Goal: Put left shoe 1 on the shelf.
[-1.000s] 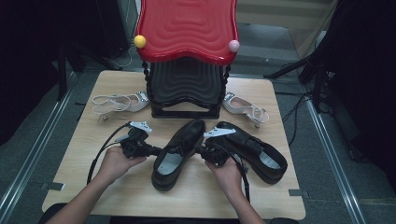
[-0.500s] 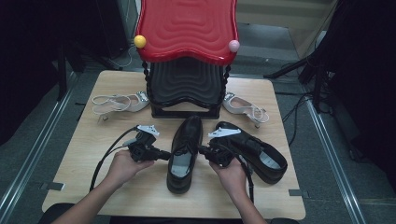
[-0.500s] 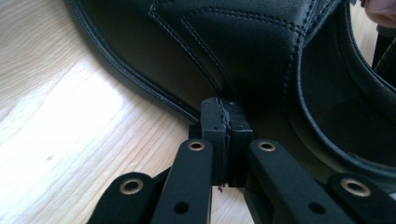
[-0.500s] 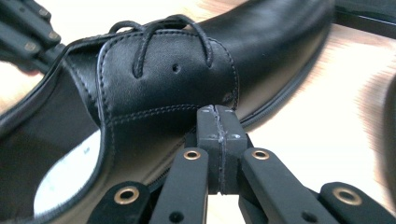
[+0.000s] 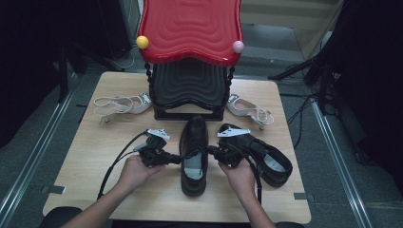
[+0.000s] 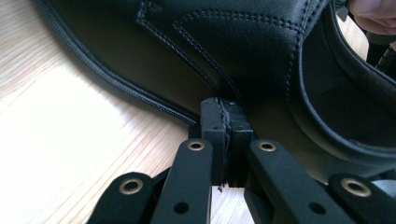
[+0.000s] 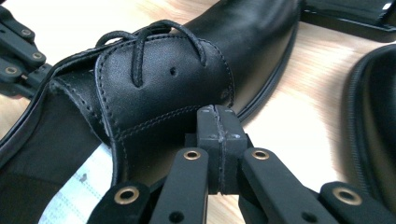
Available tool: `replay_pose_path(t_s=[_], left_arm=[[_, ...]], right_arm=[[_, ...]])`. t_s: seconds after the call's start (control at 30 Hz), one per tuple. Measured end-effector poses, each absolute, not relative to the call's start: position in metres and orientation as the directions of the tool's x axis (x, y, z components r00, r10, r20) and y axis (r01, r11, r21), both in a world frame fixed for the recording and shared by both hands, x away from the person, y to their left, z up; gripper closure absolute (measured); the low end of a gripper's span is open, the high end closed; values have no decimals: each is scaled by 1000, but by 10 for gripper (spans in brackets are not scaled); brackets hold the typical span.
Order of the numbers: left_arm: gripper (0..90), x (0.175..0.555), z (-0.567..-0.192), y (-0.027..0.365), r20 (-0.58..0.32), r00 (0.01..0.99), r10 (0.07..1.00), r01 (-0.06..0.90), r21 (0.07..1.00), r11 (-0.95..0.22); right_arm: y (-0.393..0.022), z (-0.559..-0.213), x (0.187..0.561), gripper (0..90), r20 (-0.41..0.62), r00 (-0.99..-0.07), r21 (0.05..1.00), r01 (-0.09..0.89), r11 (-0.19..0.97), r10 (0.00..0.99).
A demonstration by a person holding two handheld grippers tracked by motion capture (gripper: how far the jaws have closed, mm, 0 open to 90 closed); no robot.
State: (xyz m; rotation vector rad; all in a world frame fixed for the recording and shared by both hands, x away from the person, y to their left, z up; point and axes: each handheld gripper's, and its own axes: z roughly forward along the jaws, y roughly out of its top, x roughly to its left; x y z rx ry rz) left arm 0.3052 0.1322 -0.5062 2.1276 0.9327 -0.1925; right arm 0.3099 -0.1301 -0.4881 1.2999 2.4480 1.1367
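With both tongs pressed together, my left gripper and right gripper are nudging the black lace-up shoe at mid-table, which I judge next needs pushing toward the shoe rack.

Two black lace-up shoes lie in front of the one two-tier rack. Two pale strappy sandals lie one at each side of the rack's base. Two knobs top its front posts: one yellow, one pink.
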Motion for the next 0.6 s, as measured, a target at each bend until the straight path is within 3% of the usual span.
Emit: replay_pose_path(t_s=[0.27, 0.4, 0.6], left_arm=[[854, 306, -504, 130, -391, 726, 566, 667, 602, -439], [618, 306, -493, 142, -356, 742, 567, 641, 623, -448], [542, 311, -475, 156, -345, 750, 564, 631, 629, -454]], right_arm=[[-137, -489, 313, 894, 209, -612, 682, 650, 334, 763], [-143, -484, 310, 794, 197, -615, 696, 636, 334, 763], [-147, -466, 301, 659, 235, -621, 690, 648, 322, 747]])
